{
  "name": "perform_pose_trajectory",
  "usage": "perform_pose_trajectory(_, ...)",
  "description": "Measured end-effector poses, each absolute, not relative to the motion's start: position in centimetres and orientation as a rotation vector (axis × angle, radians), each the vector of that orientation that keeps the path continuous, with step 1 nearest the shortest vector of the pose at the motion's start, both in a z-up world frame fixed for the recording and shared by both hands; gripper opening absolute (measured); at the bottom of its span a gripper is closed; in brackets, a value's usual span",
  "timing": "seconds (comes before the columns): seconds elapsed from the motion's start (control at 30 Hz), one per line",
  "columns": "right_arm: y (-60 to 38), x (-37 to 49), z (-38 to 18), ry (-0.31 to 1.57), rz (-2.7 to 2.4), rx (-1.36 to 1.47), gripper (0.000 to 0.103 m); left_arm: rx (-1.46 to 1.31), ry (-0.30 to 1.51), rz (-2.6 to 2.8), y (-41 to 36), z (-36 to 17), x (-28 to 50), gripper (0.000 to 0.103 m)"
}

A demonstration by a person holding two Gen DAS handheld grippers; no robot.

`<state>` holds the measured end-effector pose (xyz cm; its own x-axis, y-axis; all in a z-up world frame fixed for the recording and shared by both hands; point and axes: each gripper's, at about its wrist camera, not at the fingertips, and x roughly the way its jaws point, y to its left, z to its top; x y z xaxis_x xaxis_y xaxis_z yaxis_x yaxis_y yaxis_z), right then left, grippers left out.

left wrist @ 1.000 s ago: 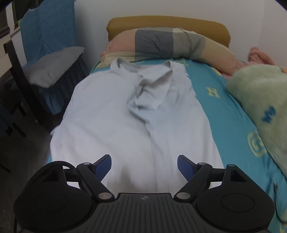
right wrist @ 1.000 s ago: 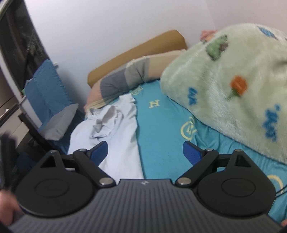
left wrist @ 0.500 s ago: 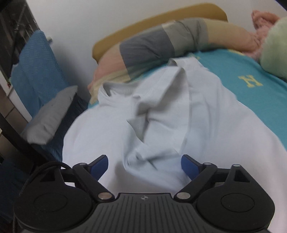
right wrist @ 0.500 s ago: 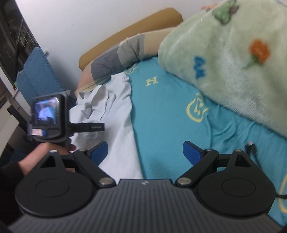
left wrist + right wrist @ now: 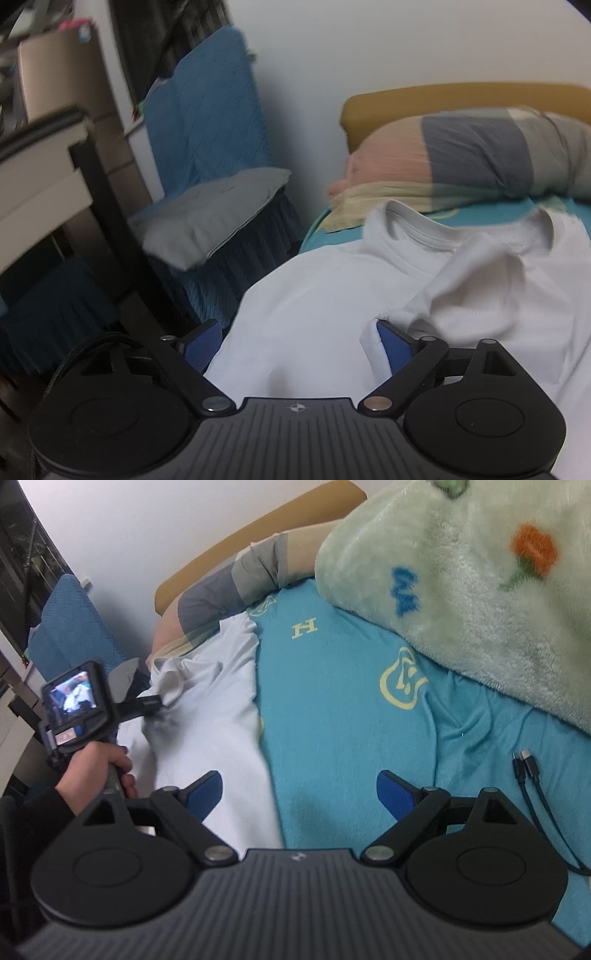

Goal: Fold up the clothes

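Two grippers: both of yours are in view, over the bed.
Shirt: pale, spread on the bed's teal sheet, collar toward the pillow; a bunched fold lies across its chest.
Left gripper: fingers spread wide over the shirt's near part; the right blue pad touches a raised edge of the fold, the left pad sits at the shirt's side edge. Nothing is pinched.
Right gripper: fingers spread wide, holding nothing; it hangs over the shirt's edge, the left pad above the cloth, the right pad above bare sheet.
Left hand: in the right view, it grips the left gripper's handle beside the shirt.
Blanket: green, fleecy, heaped on the bed on the far side from the shirt.
Cable: dark, on the sheet below the blanket.
Chair: beside the bed, draped in blue, with a grey cushion.
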<state>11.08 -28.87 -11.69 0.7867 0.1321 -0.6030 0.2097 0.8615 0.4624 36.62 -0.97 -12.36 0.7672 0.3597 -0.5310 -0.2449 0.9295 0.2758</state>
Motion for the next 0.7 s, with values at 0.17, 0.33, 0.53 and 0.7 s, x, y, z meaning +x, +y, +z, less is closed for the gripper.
perform_pose_trajectory(0.17,-29.0,11.1,-11.3,0.634,-0.028,0.521,0.092,0.118,0.682,0.28,0.8,-10.3,34.2,0.093)
perform_pose_trajectory(0.33,-28.9,11.0,-10.9,0.6,0.011,0.515,0.092,0.077,0.69,0.169,0.2,-6.9,26.1,0.093)
perform_pose_trajectory(0.53,-28.3,10.1,-10.1,0.549,0.111,0.512,0.091,0.009,0.645,0.038,-2.3,-2.4,14.1,0.094)
perform_pose_trajectory(0.7,-27.7,8.7,-8.8,0.487,0.188,0.496,0.091,-0.056,0.603,-0.077,-2.8,-0.7,7.6,0.095)
